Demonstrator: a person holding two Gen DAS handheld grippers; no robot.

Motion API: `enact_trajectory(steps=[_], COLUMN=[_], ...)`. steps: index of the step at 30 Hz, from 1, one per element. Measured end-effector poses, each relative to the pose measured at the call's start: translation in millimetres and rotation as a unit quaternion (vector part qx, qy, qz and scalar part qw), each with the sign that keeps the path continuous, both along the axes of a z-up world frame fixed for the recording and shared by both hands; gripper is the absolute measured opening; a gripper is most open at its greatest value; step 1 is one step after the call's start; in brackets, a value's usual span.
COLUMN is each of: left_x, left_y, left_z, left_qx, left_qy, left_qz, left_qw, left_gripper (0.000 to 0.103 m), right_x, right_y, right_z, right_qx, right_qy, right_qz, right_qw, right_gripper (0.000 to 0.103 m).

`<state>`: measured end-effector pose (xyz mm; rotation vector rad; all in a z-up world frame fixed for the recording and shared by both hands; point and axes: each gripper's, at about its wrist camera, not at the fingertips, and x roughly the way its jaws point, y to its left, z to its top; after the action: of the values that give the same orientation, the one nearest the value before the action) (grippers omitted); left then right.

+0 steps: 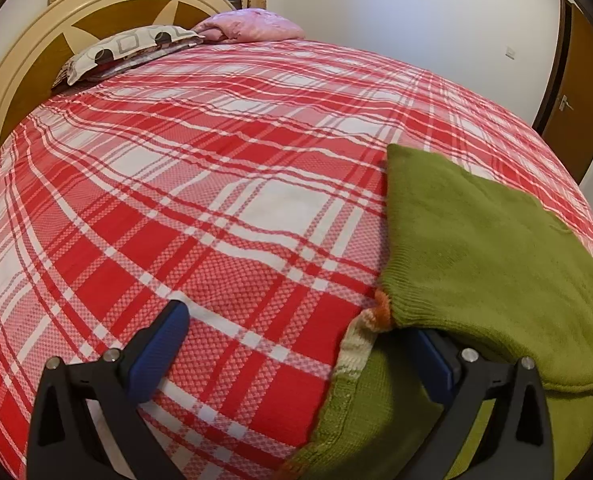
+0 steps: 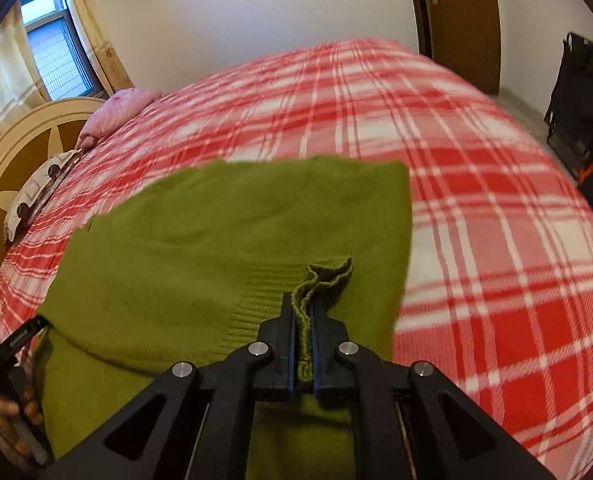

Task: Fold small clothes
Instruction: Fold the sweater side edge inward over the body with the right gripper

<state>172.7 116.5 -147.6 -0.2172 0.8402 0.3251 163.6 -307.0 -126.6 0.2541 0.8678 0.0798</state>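
A green knitted sweater (image 2: pixel 224 240) lies on the near side of the bed, on the red and white checked bedspread (image 1: pixel 216 184). One part is folded over on top of the rest. It has a ribbed hem, and a striped orange and cream cuff (image 1: pixel 370 320) peeks out near the fold.

The right tongs (image 2: pixel 304 320) are clenched on a bunched ribbed edge of the sweater, just above the folded part. The left tongs (image 1: pixel 296 344) are spread wide apart and low over the bed. One blue finger (image 1: pixel 160 352) is over the bedspread; the other is tucked under the folded flap.

Far away sit a patterned pillow (image 1: pixel 124 50) and a pink pillow (image 1: pixel 252 26) by the headboard (image 1: pixel 20 68).
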Motion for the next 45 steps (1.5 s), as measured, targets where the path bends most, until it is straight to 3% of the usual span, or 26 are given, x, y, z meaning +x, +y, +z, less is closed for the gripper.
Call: enact_trajectory(steps=[4, 6, 7, 10, 13, 17, 21, 26, 28, 32, 37, 41, 43, 45], left_x=[0, 0, -1, -13, -30, -35, -3, 31, 32, 24, 31, 25, 18, 8], left_y=[0, 0, 0, -3, -8, -22, -31, -31, -26, -25, -38, -37, -33, -29], left_z=[0, 2, 3, 13, 30, 57, 54, 19, 9, 17, 17, 19, 23, 26], left_qx=[0.001, 0.001, 0.007, 0.031, 0.055, 0.083, 0.08, 0.104, 0.094, 0.09, 0.104, 0.098, 0.088, 0.071], left_qy=[0.001, 0.005, 0.01, 0.004, -0.033, -0.087, -0.062, 0.016, 0.034, 0.017, 0.016, 0.014, 0.008, 0.002], left_qz=[-0.003, -0.01, -0.016, -0.024, -0.034, -0.054, -0.07, -0.055, -0.058, -0.062, -0.087, -0.089, -0.091, -0.089], left_qw=[1.0, 0.9999, 0.9998, 0.9992, 0.9973, 0.9913, 0.9924, 0.993, 0.9934, 0.9939, 0.9907, 0.991, 0.9919, 0.9935], left_gripper=[0.103, 0.103, 0.103, 0.103, 0.103, 0.103, 0.103, 0.103, 0.103, 0.103, 0.103, 0.103, 0.103, 0.103], right_x=[-17, -34, -47, -62, -54, -26, -3, -12, -16, -18, 8, 3, -1, -11], right_y=[-22, -41, -44, -25, 9, 37, 45, 40, 37, 38, 49, 49, 46, 42], right_z=[5, 19, 32, 52, 53, 39, 3, 3, 14, 31, 2, 5, 6, 10], right_qx=[0.037, -0.002, -0.051, -0.067, -0.072, -0.06, -0.052, -0.059, -0.079, -0.083, -0.11, -0.105, -0.076, -0.038], right_qy=[0.001, -0.013, -0.03, -0.065, -0.058, -0.041, 0.017, 0.007, 0.0, -0.043, 0.012, 0.006, 0.01, 0.003], right_qz=[-0.03, -0.119, -0.166, -0.114, -0.035, -0.004, -0.004, 0.0, -0.018, -0.014, -0.007, -0.005, -0.007, -0.011], right_qw=[0.999, 0.993, 0.984, 0.989, 0.995, 0.997, 0.998, 0.998, 0.997, 0.995, 0.994, 0.994, 0.997, 0.999], right_gripper=[0.007, 0.007, 0.007, 0.007, 0.007, 0.007, 0.007, 0.007, 0.007, 0.007, 0.007, 0.008, 0.013, 0.042])
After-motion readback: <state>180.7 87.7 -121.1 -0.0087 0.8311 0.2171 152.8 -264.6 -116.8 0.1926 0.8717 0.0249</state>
